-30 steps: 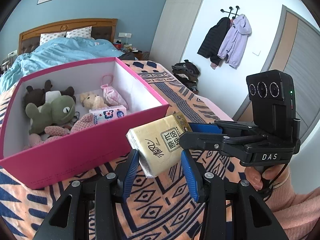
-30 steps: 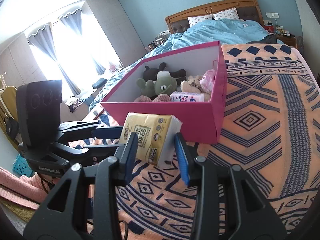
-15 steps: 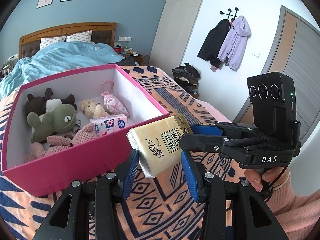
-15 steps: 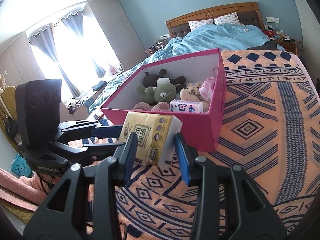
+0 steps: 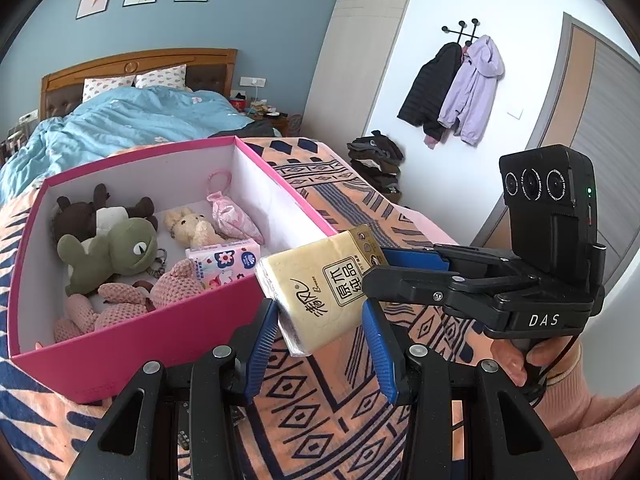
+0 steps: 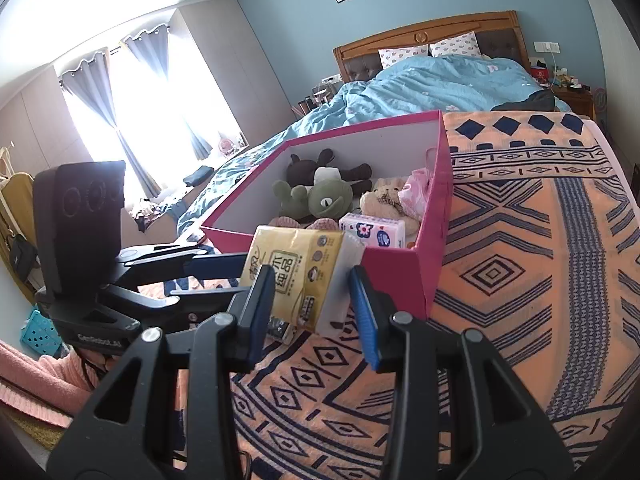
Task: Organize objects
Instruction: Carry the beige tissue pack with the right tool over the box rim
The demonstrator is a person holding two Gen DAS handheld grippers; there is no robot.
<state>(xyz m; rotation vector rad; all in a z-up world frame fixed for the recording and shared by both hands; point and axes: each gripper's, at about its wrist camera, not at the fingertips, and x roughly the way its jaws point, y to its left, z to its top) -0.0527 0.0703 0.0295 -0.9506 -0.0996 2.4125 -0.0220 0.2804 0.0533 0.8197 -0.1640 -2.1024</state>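
The yellow plastic-wrapped tissue pack is clamped by both the left tool and right tool, held just off the open pink cardboard box's near edge, above the patterned orange blanket.

One pink box; inside, five soft toys, brown, green, cream, two pink knit, plus one pink pouch. Two tissue packs: one floral, one yellow. Two tools: left, right.

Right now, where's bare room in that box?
Bare white floor along the pink cardboard box's far wall, behind the beige plush bunny and pink pouch. Left and near sides crowded: green plush frog, brown plush, floral tissue pack.
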